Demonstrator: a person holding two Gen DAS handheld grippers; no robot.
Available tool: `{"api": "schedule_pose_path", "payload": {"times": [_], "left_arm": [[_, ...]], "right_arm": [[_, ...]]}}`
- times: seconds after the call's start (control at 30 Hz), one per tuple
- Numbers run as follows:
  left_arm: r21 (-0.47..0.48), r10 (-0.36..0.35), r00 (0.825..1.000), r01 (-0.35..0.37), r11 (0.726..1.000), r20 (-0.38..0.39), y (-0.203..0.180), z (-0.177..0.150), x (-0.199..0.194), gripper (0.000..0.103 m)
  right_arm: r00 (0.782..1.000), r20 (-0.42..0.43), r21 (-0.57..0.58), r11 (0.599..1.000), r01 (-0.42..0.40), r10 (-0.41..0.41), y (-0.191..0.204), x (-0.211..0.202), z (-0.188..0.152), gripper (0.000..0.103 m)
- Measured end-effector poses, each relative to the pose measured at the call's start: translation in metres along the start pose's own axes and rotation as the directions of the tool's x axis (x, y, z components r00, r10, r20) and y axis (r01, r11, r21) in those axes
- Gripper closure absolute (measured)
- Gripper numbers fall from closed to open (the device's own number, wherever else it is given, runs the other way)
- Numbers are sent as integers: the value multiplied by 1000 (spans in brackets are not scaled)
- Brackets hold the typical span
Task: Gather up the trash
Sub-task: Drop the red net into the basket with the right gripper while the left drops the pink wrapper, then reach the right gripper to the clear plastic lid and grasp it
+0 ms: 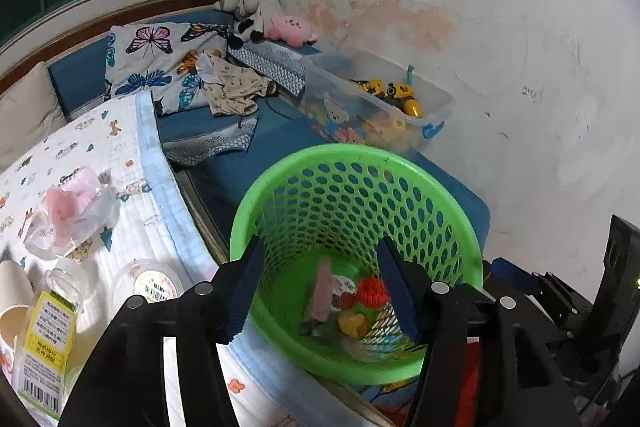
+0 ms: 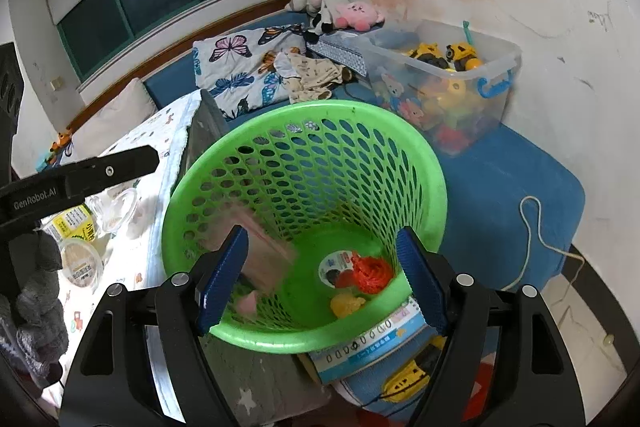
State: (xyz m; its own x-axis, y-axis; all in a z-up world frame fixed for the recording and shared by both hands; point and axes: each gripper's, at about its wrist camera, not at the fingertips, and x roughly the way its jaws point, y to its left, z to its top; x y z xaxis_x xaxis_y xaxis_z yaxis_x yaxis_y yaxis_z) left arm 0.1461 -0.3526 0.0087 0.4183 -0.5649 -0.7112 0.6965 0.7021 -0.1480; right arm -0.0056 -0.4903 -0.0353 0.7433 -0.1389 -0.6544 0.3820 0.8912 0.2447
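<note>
A round green plastic basket (image 2: 304,131) with perforated walls is sitting beside the bed, holding pink wrappers (image 2: 268,259), red netting (image 2: 370,273) and a yellow scrap (image 2: 346,305). Both the left gripper (image 1: 322,289) and the right gripper (image 2: 322,279) are hovering above it, jaws spread, pinching nothing.

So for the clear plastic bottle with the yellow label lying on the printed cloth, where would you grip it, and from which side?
Grip the clear plastic bottle across its labelled body, coming down from above with the left gripper, whose open jaws are nearest it. The bottle seems to lie on its side on the printed cloth, so the round middle is exposed. A white cup sits close alongside, so I would probably set the fingers carefully.
</note>
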Motion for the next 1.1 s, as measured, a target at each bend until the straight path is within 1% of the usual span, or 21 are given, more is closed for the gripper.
{"api": "schedule_pose_path", "payload": {"times": [0.1,0.2,0.3,0.43,0.53,0.57,0.63,0.7,0.73,0.83,0.93,1.1], "left_arm": [[8,13,1000,-13,1000,12,4,-6,-11,46],[19,46,998,-47,999,41,12,-15,-30,46],[22,108,992,-110,994,68,26,-26,-51,46],[17,210,971,-213,977,113,48,-47,-83,46],[-5,264,956,-265,964,128,66,-60,-100,46],[-12,283,950,-283,959,132,74,-65,-108,45],[-23,306,943,-306,952,131,86,-74,-117,42],[-40,337,933,-335,941,126,100,-83,-125,41],[-50,345,931,-342,938,122,107,-88,-129,39],[-70,374,923,-368,927,92,127,-104,-133,39],[-66,369,928,-365,929,58,139,-116,-131,39],[-36,370,928,-369,929,50,141,-121,-123,36]], "right_arm": [[1000,-2,4,1000,-8,8,1,-3,-3,26],[1000,2,-3,1000,-22,22,6,-7,-4,26],[999,2,-23,999,-42,42,17,-10,-5,26],[996,1,-55,995,-84,84,36,-13,-5,23],[993,-8,-81,990,-115,114,52,-12,-5,21],[993,-10,-88,989,-122,122,57,-12,-5,19],[990,-18,-105,984,-144,143,68,-11,-5,19],[986,-25,-123,978,-167,165,79,-10,-5,18],[984,-28,-130,976,-175,173,83,-9,-5,18],[976,-46,-158,963,-219,215,102,-7,-6,17],[968,-65,-190,950,-249,241,119,-3,-8,16],[957,-104,-245,926,-287,269,144,2,-13,16]]}}
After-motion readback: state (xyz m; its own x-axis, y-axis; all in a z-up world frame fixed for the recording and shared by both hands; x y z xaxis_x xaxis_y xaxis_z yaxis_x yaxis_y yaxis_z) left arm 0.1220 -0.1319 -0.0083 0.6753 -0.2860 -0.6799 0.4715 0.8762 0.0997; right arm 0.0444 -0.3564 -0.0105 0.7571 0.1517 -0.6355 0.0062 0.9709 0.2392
